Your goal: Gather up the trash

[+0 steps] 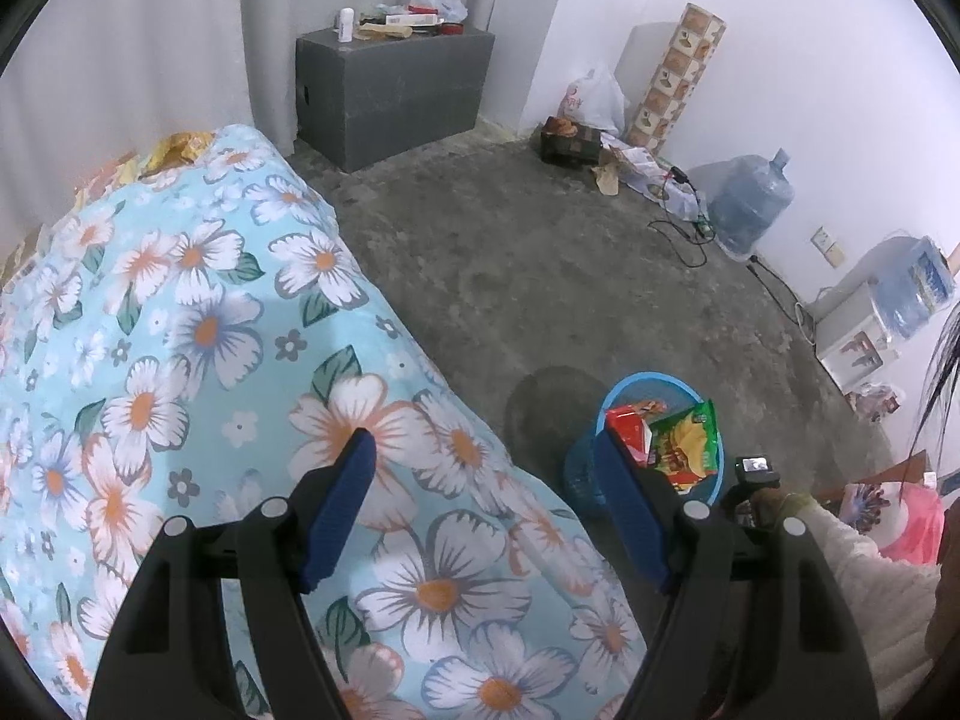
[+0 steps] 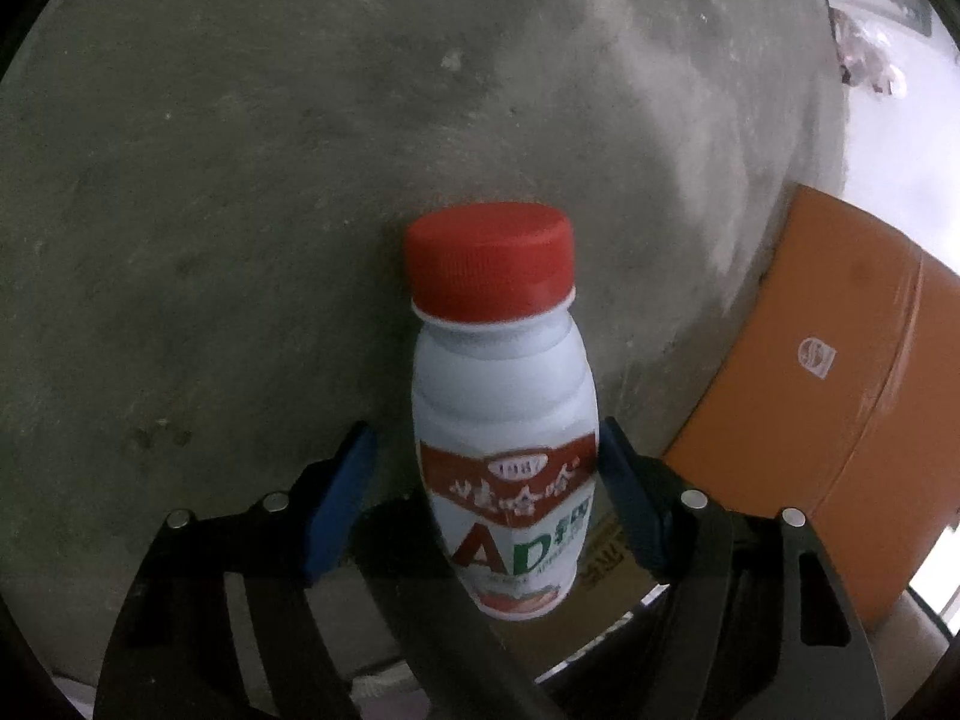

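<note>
Right gripper (image 2: pixel 486 468) straddles a white red-capped bottle (image 2: pixel 504 420) standing on the concrete floor (image 2: pixel 240 180) — right pad touching the label, left pad clear, so not clamped. Left gripper (image 1: pixel 489 480) hangs empty, jaws apart, over the floral bedspread (image 1: pixel 180 330) — just beside it, a blue basket (image 1: pixel 654 387) holds snack wrappers (image 1: pixel 684 438).

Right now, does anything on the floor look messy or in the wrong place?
Yes. A white bottle with a red cap stands on the bare concrete floor, between the right gripper's open fingers. Papers and wrappers also litter the far corner.

Glossy plastic bottle (image 2: pixel 507 420); rough matt concrete floor (image 2: pixel 240 180); floral cloth bedcover (image 1: pixel 180 330).
</note>
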A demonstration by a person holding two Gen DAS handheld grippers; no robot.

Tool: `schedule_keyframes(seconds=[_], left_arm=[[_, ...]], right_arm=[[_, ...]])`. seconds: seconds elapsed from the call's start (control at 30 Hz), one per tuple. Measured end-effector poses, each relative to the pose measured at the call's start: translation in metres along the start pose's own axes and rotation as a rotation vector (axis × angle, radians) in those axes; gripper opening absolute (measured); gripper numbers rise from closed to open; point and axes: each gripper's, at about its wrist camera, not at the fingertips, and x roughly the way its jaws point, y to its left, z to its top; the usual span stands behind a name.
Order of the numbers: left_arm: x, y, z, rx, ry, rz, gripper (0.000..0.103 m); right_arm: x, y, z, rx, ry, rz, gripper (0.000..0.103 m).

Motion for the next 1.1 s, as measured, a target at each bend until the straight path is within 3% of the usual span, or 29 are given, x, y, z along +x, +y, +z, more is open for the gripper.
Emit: schedule_keyframes(seconds=[0.17,0.2,0.23,0.33,0.47,0.67,0.83,0.93,1.1], left_arm=[[0.000,0.000,-0.003,0.002,0.003,0.018,0.073],[0.000,0.002,-0.003,-0.006,0.004,0.019,0.073],[0.000,0.002,-0.004,-0.011,0.004,0.018,0.073],[-0.003,0.004,-0.004,-0.011,-0.007,0.022,0.073],[-0.013,0.009,-0.003,-0.027,-0.036,0.018,0.073],[-0.031,0.015,-0.002,-0.059,-0.084,-0.001,0.073],[-0.055,0.015,-0.005,-0.053,-0.148,-0.015,0.073],[-0.071,0.019,-0.006,-0.052,-0.183,-0.036,0.073],[-0.090,0.036,-0.014,-0.078,-0.225,-0.077,0.073]], right_arm=[[0.003,-0.004,0.002,0.005,0.006,0.023,0.068],[0.002,-0.005,0.001,0.014,-0.008,0.005,0.058],[-0.003,-0.013,0.012,0.020,-0.021,-0.020,0.055],[-0.006,-0.015,0.011,0.035,-0.036,-0.010,0.054],[-0.027,-0.017,0.000,0.055,-0.141,-0.019,0.053],[-0.115,-0.044,-0.043,0.194,-0.481,0.102,0.053],[-0.195,-0.062,-0.115,0.350,-0.725,0.213,0.052],[-0.250,-0.062,-0.150,0.395,-0.853,0.240,0.052],[-0.337,-0.086,-0.230,0.408,-1.046,0.408,0.053]])
